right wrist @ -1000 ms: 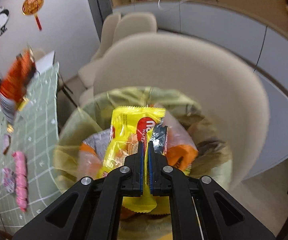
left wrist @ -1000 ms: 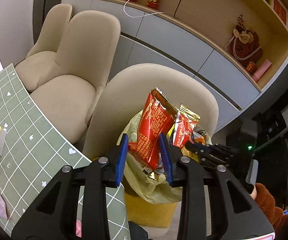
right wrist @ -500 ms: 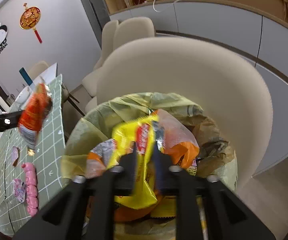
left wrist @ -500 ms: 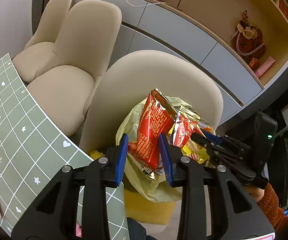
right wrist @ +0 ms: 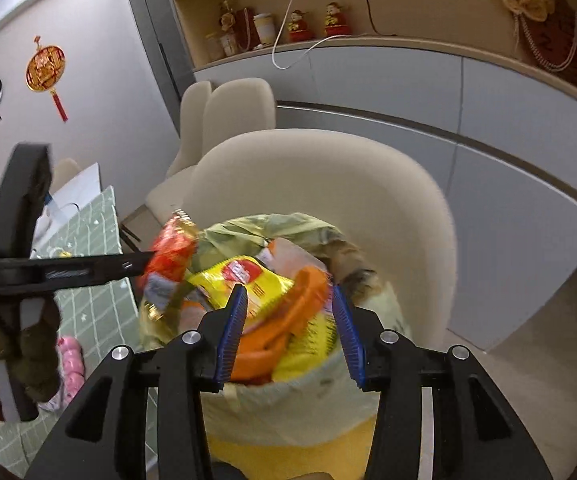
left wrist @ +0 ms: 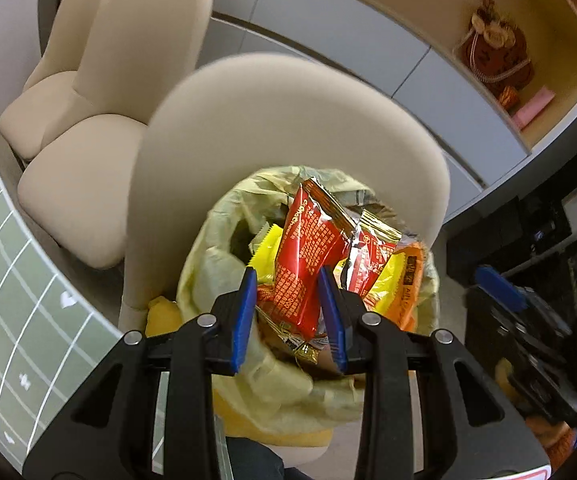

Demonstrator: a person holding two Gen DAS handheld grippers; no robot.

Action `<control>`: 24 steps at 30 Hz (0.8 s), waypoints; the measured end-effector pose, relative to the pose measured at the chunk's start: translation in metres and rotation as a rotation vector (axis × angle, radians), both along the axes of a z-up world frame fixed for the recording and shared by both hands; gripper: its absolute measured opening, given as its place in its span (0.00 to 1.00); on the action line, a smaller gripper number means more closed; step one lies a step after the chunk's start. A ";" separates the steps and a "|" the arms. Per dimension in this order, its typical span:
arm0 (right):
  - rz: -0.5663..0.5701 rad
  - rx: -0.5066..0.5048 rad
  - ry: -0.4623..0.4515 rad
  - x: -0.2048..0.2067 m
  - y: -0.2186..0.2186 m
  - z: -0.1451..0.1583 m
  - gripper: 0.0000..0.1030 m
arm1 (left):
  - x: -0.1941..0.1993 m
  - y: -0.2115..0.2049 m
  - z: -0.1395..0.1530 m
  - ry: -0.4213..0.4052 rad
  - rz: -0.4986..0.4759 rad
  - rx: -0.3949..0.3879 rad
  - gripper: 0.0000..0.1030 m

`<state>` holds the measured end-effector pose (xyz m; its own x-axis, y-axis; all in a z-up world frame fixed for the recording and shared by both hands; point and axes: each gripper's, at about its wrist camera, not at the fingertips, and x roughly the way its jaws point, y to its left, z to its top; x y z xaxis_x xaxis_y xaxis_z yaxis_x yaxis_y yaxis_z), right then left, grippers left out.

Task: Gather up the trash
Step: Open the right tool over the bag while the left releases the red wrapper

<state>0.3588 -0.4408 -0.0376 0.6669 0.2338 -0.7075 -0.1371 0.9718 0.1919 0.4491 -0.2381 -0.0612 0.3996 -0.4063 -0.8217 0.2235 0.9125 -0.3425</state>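
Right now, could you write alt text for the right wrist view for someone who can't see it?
The right gripper, fingers apart and empty, hangs over a bin bag stuffed with snack wrappers. From the left, the left gripper holds a red wrapper at the bag's rim, with a beige chair behind.

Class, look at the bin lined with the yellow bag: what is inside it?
The bin holds a yellow wafer wrapper and orange packets. The red packet is gripped above them. Anything deeper is covered.

My left gripper (left wrist: 288, 312) points down with its blue-padded fingers (left wrist: 244, 316) pinching something red between them, while my right gripper (right wrist: 290, 328) hangs alongside, fingers spread wide.
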 end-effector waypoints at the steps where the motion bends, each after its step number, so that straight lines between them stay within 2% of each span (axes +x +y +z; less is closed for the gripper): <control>1: -0.006 -0.003 -0.001 -0.003 -0.003 0.000 0.41 | 0.004 -0.008 -0.006 0.016 -0.013 0.021 0.29; 7: -0.077 -0.024 -0.001 -0.009 -0.021 0.003 0.41 | 0.016 -0.037 -0.029 0.059 -0.069 0.108 0.28; 15: -0.157 0.009 0.010 -0.025 -0.045 0.001 0.41 | 0.021 -0.041 -0.032 0.040 -0.090 0.141 0.28; 19: -0.150 0.002 0.000 -0.028 -0.040 0.005 0.41 | 0.018 -0.032 -0.026 0.027 -0.081 0.098 0.29; 22: -0.148 -0.011 -0.010 -0.031 -0.036 0.009 0.41 | 0.010 -0.015 -0.010 -0.011 -0.053 0.038 0.38; 24: -0.144 -0.008 -0.020 -0.034 -0.034 0.012 0.41 | 0.004 -0.005 0.000 -0.039 -0.029 0.015 0.39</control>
